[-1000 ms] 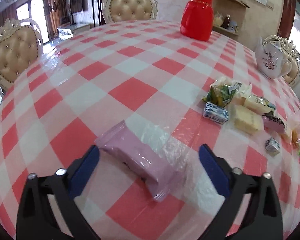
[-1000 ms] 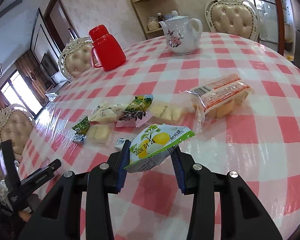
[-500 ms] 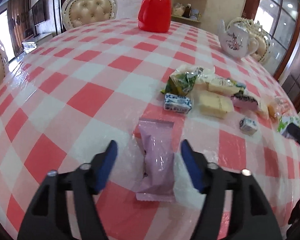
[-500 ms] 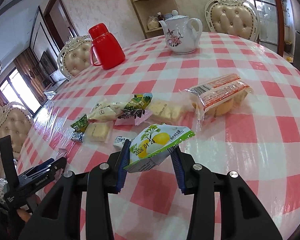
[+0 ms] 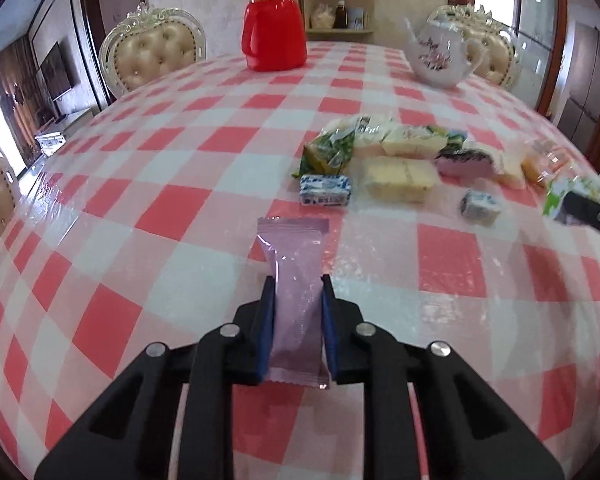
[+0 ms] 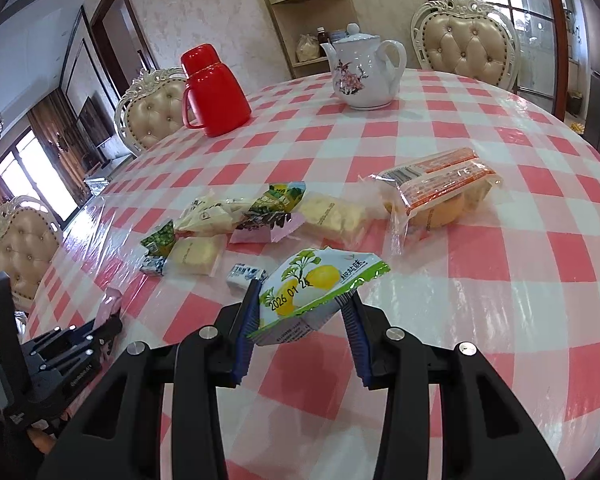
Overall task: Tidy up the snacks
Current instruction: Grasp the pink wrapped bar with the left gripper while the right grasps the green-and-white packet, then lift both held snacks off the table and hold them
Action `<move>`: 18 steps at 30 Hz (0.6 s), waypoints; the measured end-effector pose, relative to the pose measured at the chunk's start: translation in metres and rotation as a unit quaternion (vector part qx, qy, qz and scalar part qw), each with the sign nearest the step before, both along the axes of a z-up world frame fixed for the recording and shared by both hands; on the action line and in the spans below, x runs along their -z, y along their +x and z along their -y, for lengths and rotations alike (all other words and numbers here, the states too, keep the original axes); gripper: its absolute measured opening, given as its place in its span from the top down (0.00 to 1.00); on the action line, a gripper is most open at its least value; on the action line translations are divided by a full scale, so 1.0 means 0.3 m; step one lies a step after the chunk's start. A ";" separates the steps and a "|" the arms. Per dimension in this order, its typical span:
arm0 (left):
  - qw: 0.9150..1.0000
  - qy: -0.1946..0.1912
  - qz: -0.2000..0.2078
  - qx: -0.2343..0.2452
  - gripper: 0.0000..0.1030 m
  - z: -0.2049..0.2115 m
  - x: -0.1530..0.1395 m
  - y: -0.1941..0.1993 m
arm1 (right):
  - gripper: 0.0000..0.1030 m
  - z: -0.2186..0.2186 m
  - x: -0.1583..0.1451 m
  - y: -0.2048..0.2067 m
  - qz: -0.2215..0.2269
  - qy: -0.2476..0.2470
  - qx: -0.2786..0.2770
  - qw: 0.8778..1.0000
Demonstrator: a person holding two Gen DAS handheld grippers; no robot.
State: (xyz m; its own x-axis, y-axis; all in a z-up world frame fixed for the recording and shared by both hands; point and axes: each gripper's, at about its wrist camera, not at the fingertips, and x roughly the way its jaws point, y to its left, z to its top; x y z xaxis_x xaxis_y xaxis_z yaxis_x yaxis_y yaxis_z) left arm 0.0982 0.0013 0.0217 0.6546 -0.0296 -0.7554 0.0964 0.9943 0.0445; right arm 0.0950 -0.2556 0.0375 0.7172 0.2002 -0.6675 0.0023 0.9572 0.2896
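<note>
A pink snack packet (image 5: 294, 256) sticks out forward between the blue pads of my left gripper (image 5: 298, 280), whose jaws are closing and press on its sides just above the checked tablecloth (image 5: 180, 216). My right gripper (image 6: 302, 292) is shut on a green-and-white lemon packet (image 6: 320, 276), held over the cloth near the table's front. A cluster of several wrapped snacks (image 6: 260, 216) lies beyond it, also seen as the snack cluster (image 5: 396, 176) ahead and right of the pink packet. In the right wrist view the left gripper (image 6: 112, 320) shows at the lower left.
A red flask (image 5: 274, 28) and a white flowered teapot (image 5: 440, 56) stand at the far side. A clear orange-printed bag of buns (image 6: 440, 192) lies right of the cluster. Padded chairs (image 6: 464, 48) ring the round table.
My left gripper's jaws have shut on the pink packet, which lay loose between them before. The left hand swung round, bringing the snack cluster more into view. The right gripper has kept still.
</note>
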 end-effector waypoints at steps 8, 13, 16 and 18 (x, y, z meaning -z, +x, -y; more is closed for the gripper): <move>0.999 -0.042 0.034 0.008 0.79 0.002 -0.057 -0.039 | 0.61 -0.041 0.028 -0.049 -0.008 -0.003 -0.009 1.000; 0.998 -0.054 0.031 0.016 0.79 0.021 -0.054 -0.056 | 0.61 -0.085 0.031 -0.093 -0.006 -0.009 -0.018 1.000; 0.998 -0.057 0.030 0.021 0.79 0.032 -0.051 -0.076 | 0.61 -0.112 0.030 -0.119 -0.004 -0.011 -0.025 1.000; 0.998 -0.058 0.030 0.025 0.79 0.037 -0.049 -0.098 | 0.61 -0.128 0.028 -0.137 -0.002 -0.009 -0.031 0.999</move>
State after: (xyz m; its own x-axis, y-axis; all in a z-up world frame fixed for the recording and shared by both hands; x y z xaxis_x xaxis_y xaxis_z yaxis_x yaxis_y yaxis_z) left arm 0.0687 -0.0099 0.0365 0.6946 -0.1484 -0.7039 0.1463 0.9872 -0.0637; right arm 0.0540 -0.2172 0.0291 0.7010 0.2311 -0.6747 -0.0552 0.9608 0.2718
